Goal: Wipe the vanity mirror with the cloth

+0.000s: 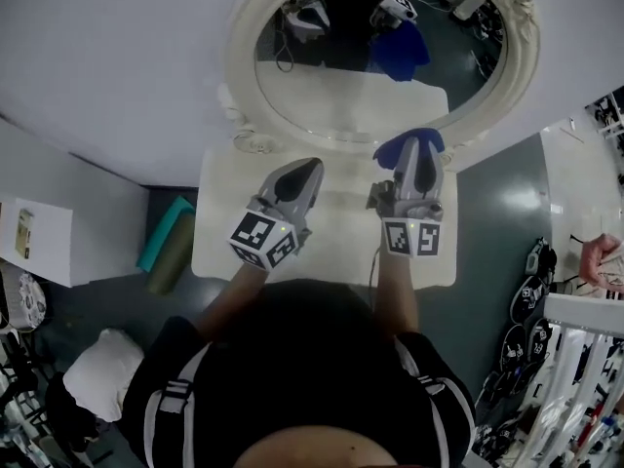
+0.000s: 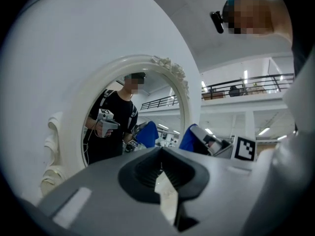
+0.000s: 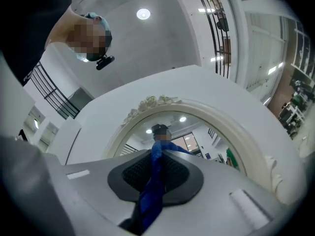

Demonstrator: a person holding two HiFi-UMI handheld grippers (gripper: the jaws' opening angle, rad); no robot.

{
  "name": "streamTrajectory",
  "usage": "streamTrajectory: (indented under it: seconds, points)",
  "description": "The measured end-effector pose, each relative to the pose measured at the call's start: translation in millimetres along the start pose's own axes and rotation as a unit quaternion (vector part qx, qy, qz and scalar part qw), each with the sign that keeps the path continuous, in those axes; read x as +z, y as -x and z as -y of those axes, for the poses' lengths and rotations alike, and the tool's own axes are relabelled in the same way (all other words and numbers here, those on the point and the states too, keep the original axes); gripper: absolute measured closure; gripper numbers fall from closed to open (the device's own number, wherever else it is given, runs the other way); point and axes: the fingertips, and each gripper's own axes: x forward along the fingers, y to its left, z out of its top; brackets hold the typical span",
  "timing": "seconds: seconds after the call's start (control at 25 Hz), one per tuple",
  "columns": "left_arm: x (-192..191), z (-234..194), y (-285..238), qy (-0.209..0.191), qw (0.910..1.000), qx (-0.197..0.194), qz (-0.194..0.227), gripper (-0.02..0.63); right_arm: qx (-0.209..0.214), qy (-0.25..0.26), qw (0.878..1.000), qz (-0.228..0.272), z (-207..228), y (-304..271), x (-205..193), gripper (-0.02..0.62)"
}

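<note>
An oval vanity mirror in a white ornate frame stands at the back of a white vanity table. My right gripper is shut on a blue cloth just in front of the frame's lower right edge. In the right gripper view the cloth hangs pinched between the pads, with the mirror ahead. My left gripper hovers over the table beside it, shut and holding nothing. From the left gripper the mirror shows to the left. The glass reflects both grippers and the cloth.
A teal rolled mat and an olive roll lie on the floor left of the table. A white cushion sits further down left. Racks of gear crowd the right side, where another person's hand shows.
</note>
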Motion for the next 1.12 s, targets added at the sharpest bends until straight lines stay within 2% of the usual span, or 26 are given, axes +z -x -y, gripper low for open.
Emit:
streamTrajectory:
  seconds: [0.08,0.16,0.48,0.8,1.0,1.12]
  points:
    - [-2.3,24.6,-22.3,-0.002,0.9999,-0.013,-0.001,0.6,-0.019,0.004,1.0,0.003,33.8,12.2,14.1,0.557]
    - [-0.8,33.2,-31.5,-0.005,0.9997,-0.023,-0.001,0.6,-0.033,0.009,0.999,0.006,48.5,16.4,20.2,0.557]
    - [4.8,29.9,-48.3,-0.018,0.9992,-0.036,-0.003,0.6,-0.072,0.02,0.997,0.006,71.7,13.7,13.5,0.557]
    - [14.6,28.3,-60.2,-0.019,0.9992,-0.035,-0.004,0.6,-0.08,0.011,0.997,0.004,79.5,-5.4,5.8,0.557]
    - [30.2,30.1,-68.8,-0.023,0.9993,-0.029,-0.004,0.6,-0.085,0.006,0.996,0.006,87.2,-22.1,17.1,0.557]
    - [15.3,16.7,-79.1,-0.019,0.9995,-0.024,-0.008,0.6,-0.094,0.004,0.996,0.0,98.3,-27.5,-3.5,0.557]
